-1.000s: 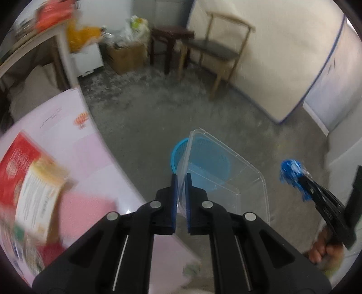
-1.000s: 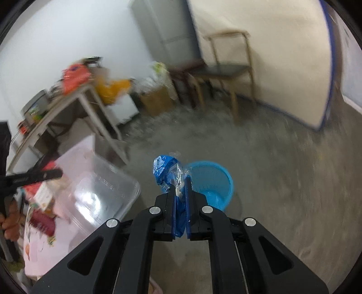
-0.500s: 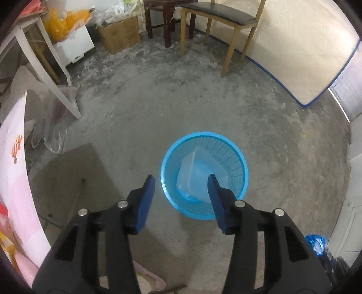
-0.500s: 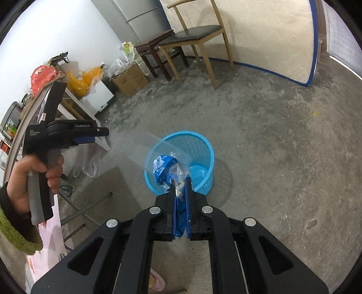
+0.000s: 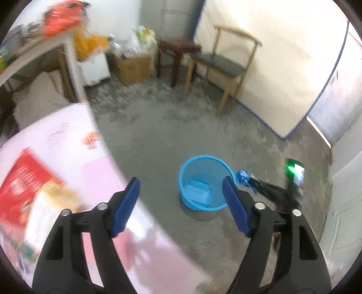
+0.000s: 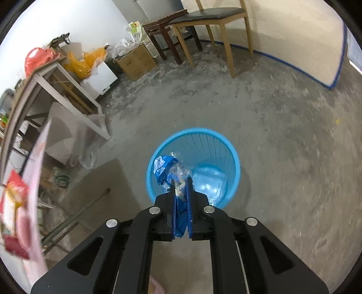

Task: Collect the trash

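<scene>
Items I can see from my station, apart from the job:

- Wooden chair (image 6: 212,15) with dark seat, against the pale padded wall panel (image 5: 282,67) edged in blue.
- Dark wooden stool (image 6: 165,29), just beside the chair.
- Cardboard box (image 6: 135,62) on the floor, clear bags heaped on top.
- White box (image 6: 99,78), near the cardboard one, orange bag (image 6: 83,60) above it.
- Side table (image 6: 58,83) with white legs, red bag (image 6: 37,57) on top.
- Bare concrete floor (image 6: 282,147), dusty and scuffed.
</scene>
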Tool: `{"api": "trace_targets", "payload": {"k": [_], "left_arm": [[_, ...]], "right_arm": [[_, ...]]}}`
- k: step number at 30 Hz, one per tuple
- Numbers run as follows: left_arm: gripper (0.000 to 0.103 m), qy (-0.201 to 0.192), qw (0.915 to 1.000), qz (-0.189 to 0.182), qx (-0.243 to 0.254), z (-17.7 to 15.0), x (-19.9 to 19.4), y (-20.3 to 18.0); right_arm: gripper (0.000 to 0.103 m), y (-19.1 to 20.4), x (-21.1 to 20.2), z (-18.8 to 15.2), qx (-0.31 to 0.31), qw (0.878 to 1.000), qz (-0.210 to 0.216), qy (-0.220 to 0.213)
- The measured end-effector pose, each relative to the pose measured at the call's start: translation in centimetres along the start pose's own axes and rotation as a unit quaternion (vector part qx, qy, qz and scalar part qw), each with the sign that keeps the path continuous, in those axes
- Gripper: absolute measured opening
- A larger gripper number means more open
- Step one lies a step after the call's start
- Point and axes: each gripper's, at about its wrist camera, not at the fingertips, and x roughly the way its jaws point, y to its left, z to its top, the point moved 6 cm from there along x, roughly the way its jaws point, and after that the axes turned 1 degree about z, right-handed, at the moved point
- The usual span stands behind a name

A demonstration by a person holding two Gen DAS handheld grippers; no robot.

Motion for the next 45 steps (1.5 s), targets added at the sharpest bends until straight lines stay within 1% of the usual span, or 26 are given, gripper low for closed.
{"api": "trace_targets", "payload": {"k": [1, 2, 3, 5, 7, 8, 9, 10, 11, 13, 15, 17, 18, 19, 20, 22, 23, 26, 28, 30, 32, 34, 37, 40, 42, 45], "left_arm": [[0.077, -0.011, 0.9998, 0.006, -0.012, -1.2, -1.9, 1.6], [0.078, -0.021, 0.9993, 0.013, -0.030, -2.7, -3.7, 3.4], [0.079, -0.028, 0.9982, 0.022, -0.049, -4.3, -5.3, 4.9], [0.080, -0.041, 0.9940, 0.040, -0.093, -7.4, -7.6, 8.0], [0.080, -0.050, 0.9857, 0.069, -0.145, -11.4, -10.0, 11.7], [0.080, -0.052, 0.9803, 0.093, -0.166, -13.5, -11.1, 13.3], [0.080, -0.054, 0.9766, 0.106, -0.180, -15.0, -11.8, 14.4], [0.080, -0.057, 0.9706, 0.123, -0.199, -16.9, -12.8, 15.8], [0.080, -0.059, 0.9672, 0.132, -0.209, -17.9, -13.2, 16.6], [0.080, -0.071, 0.9565, 0.156, -0.236, -20.8, -14.5, 18.3], [0.080, -0.082, 0.9496, 0.167, -0.252, -22.7, -15.3, 19.5], [0.080, -0.085, 0.9459, 0.167, -0.265, -23.9, -15.6, 20.4], [0.080, -0.090, 0.9430, 0.171, -0.271, -24.2, -15.6, 21.0], [0.080, -0.096, 0.9413, 0.177, -0.271, -24.5, -15.8, 21.3], [0.080, -0.100, 0.9406, 0.183, -0.268, -24.6, -16.0, 21.3], [0.080, -0.102, 0.9378, 0.210, -0.257, -25.3, -16.6, 21.6], [0.080, -0.103, 0.9359, 0.221, -0.254, -25.7, -16.7, 21.8], [0.080, -0.095, 0.9328, 0.231, -0.260, -27.3, -17.2, 22.8], [0.081, -0.087, 0.9318, 0.229, -0.268, -28.8, -17.4, 23.2], [0.084, -0.080, 0.9308, 0.230, -0.273, -30.1, -17.5, 23.9], [0.084, -0.075, 0.9298, 0.231, -0.277, -31.0, -17.5, 24.3], [0.084, -0.067, 0.9281, 0.229, -0.286, -32.2, -17.6, 25.0], [0.085, -0.065, 0.9268, 0.220, -0.297, -33.8, -17.8, 25.6], [0.090, -0.076, 0.9202, 0.221, -0.314, -35.1, -18.6, 26.9], [0.091, -0.086, 0.9169, 0.216, -0.324, -35.7, -19.1, 27.5], [0.094, -0.094, 0.9106, 0.212, -0.342, -36.5, -19.8, 28.7]], "right_arm": [[0.034, 0.1, 1.2, 0.4, -0.008, 1.000, -0.011, 0.003], [0.039, 0.2, 1.8, 0.6, -0.013, 1.000, -0.022, 0.003], [0.040, 0.1, 2.1, 0.7, -0.015, 0.999, -0.040, -0.001], [0.040, 0.7, 1.5, 0.6, -0.016, 0.999, -0.037, -0.011], [0.040, 1.2, 0.3, 0.2, -0.014, 0.999, -0.029, -0.021], [0.040, 1.7, -0.6, -0.1, -0.017, 0.999, -0.026, -0.028], [0.041, 2.2, -1.6, -0.3, -0.022, 0.999, -0.023, -0.036], [0.041, 2.7, -2.5, -0.5, -0.026, 0.998, -0.021, -0.044], [0.043, 3.4, -3.7, -0.8, -0.033, 0.998, -0.014, -0.053], [0.046, 4.9, -6.0, -1.3, -0.047, 0.996, -0.002, -0.070], [0.049, 7.1, -8.4, -1.9, -0.071, 0.994, 0.012, -0.086], [0.055, 9.9, -11.0, -2.6, -0.104, 0.989, 0.026, -0.101], [0.056, 12.2, -12.9, -3.2, -0.129, 0.985, 0.043, -0.110], [0.058, 13.6, -13.9, -3.5, -0.144, 0.981, 0.055, -0.115], [0.062, 15.4, -15.3, -3.9, -0.163, 0.977, 0.070, -0.121], [0.068, 20.0, -18.4, -5.0, -0.215, 0.962, 0.101, -0.137], [0.076, 21.6, -19.4, -5.5, -0.233, 0.955, 0.113, -0.142], [0.089, 28.3, -22.2, -8.5, -0.312, 0.926, 0.157, -0.144], [0.095, 32.0, -22.5, -11.1, -0.351, 0.911, 0.175, -0.125], [0.095, 35.3, -22.0, -14.4, -0.389, 0.897, 0.186, -0.097], [0.096, 37.9, -21.3, -17.6, -0.416, 0.883, 0.206, -0.067], [0.096, 39.7, -20.4, -20.7, -0.437, 0.874, 0.208, -0.043], [0.096, 41.9, -18.8, -24.8, -0.463, 0.865, 0.193, -0.009], [0.096, 43.7, -17.9, -27.2, -0.483, 0.857, 0.178, 0.002], [0.096, 44.3, -17.6, -28.1, -0.489, 0.857, 0.162, 0.002], [0.096, 45.0, -17.0, -28.3, -0.490, 0.861, 0.137, 0.000]]}}
